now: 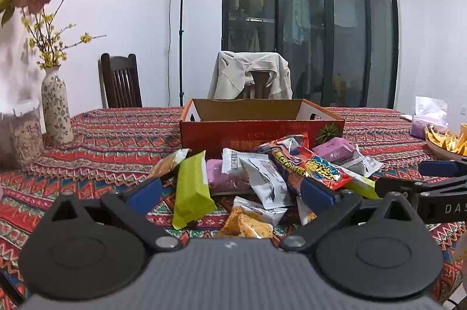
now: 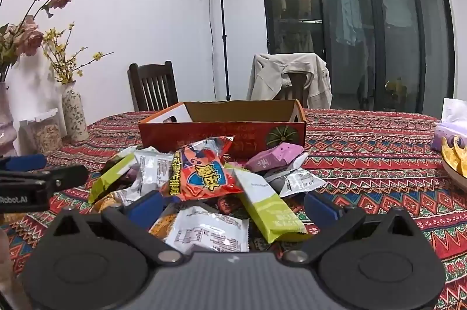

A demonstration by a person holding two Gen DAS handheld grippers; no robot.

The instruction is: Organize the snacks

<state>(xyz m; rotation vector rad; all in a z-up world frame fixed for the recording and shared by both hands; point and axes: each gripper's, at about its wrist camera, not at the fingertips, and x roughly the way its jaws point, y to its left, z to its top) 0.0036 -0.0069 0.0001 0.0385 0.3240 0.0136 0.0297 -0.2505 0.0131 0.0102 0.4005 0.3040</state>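
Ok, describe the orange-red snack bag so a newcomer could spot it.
Start at the open cardboard box on the patterned tablecloth; the snack pile lies in front. The orange-red bag tops the pile, the only one with big yellow-and-blue cartoon lettering.

- A heap of snack packets [image 2: 210, 193] lies on the patterned surface [image 2: 364, 158], just in front of the box.
- The orange cardboard box [image 2: 224, 129] stands upright and open-topped behind the heap, a melon picture on its front.
- A red-orange bag [image 2: 201, 173] with cartoon lettering lies on top of the pile.
- A lime-green bar [image 2: 271, 210] lies slanted beside it; another green bar [image 1: 191, 190] leans at the pile's left.
- A pink-purple packet [image 2: 274, 157] sits nearest the box; white sachets [image 2: 210, 231] lie scattered below.
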